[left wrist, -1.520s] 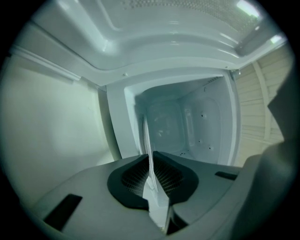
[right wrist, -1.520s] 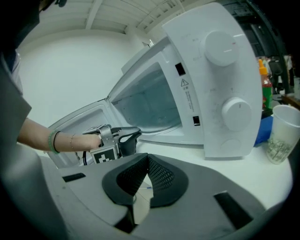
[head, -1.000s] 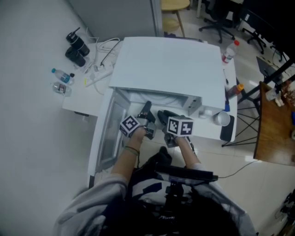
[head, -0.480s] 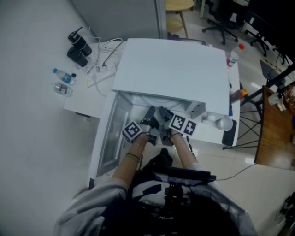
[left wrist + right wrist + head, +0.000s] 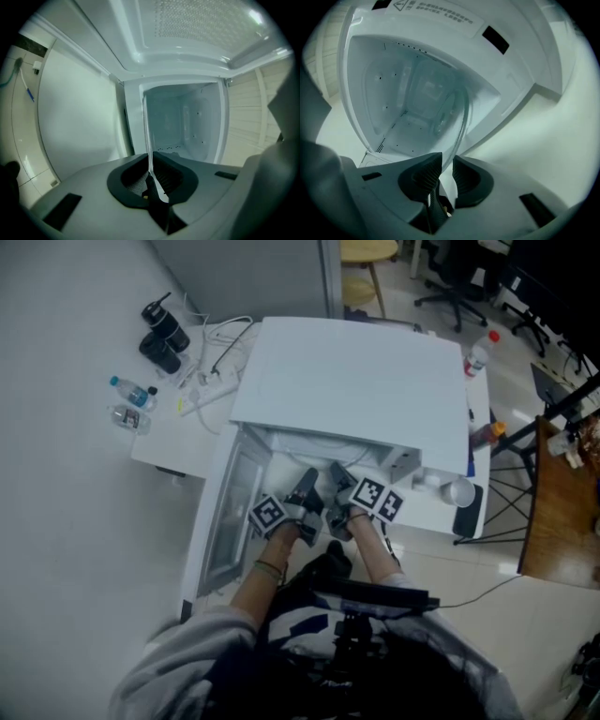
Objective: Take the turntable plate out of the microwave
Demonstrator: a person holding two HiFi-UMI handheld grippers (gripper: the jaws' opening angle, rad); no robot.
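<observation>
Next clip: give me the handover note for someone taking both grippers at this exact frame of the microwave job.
Left gripper: shut on the rim of the glass plate, at the mouth of the microwave.
Right gripper: jaws closing, with the plate's rim between them; the pads are not pressing on it yet.
Plate: off the cavity floor, apparently held on edge in front of the opening. The door is swung open to the left.
Done: plate lifted off its seat.
Left: finish the right grip, draw the plate clear and set it down.
</observation>
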